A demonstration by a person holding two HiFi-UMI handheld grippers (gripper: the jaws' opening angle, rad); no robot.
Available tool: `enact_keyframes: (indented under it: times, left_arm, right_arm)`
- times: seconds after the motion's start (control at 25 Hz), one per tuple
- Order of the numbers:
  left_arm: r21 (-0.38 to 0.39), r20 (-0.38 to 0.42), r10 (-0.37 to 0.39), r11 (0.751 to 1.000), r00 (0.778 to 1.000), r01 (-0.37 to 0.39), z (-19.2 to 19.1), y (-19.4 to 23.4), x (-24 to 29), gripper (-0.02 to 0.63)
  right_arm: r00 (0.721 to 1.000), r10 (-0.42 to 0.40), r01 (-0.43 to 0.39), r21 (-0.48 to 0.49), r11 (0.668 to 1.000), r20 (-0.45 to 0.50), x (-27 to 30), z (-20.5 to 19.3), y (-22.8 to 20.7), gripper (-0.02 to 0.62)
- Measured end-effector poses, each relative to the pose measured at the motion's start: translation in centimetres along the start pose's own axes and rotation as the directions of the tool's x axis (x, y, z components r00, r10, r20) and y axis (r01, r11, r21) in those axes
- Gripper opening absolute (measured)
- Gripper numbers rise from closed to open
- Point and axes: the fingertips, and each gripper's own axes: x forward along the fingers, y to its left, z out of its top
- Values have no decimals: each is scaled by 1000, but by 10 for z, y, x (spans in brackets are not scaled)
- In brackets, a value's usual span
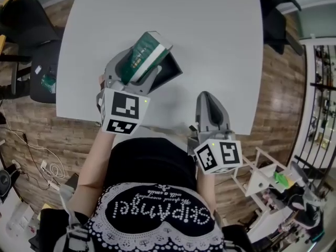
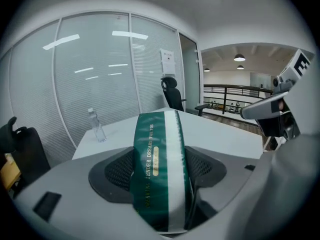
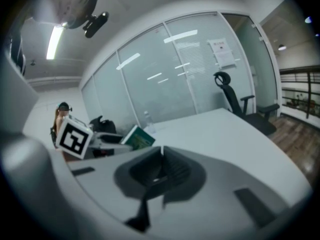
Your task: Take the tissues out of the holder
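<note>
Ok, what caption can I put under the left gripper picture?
Left gripper shut on a green tissue pack over the white table, water bottle behind.

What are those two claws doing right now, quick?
Left gripper: closed on the green tissue pack.
Right gripper: closed, holding nothing.

Green, white-striped tissue pack (image 1: 148, 54) tilted; clamped in left gripper (image 2: 161, 173)

bright, even indoor light. ceiling strip (image 3: 54, 41) overhead; lamp streaks glare on glass wall (image 2: 95, 69). table (image 1: 210, 46) carries only soft shadows. gripper views: fisheye bend, dark corners. pack (image 2: 160, 174) sharp; right view foreground blurred.
</note>
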Motion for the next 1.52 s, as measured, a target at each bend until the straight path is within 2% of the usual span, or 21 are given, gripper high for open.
enact_keyframes:
  times: [0.24, 0.64, 1.0, 1.28, 1.52]
  left_arm:
    - [-18, 107, 81, 997, 991, -80, 24, 9, -19, 333]
    - [-57, 206, 177, 984, 963, -169, 51, 12, -53, 333]
    - [-111, 261, 267, 963, 928, -246, 57, 18, -90, 333]
    - [-202, 280, 293, 949, 914, -243, 64, 12, -112, 333]
    - [-222, 313, 313, 942, 897, -252, 70, 7, -125, 333]
  right_arm:
    - [1000, 15, -14, -26, 1000, 14, -5, 11, -9, 35]
    - [998, 46, -42, -83, 996, 48, -15, 30, -23, 35]
    - [994, 76, -66, -116, 991, 82, -26, 43, -25, 35]
    - [992, 64, -50, -122, 991, 112, -37, 56, -38, 35]
    - [990, 57, -40, -135, 990, 129, -41, 68, -49, 35]
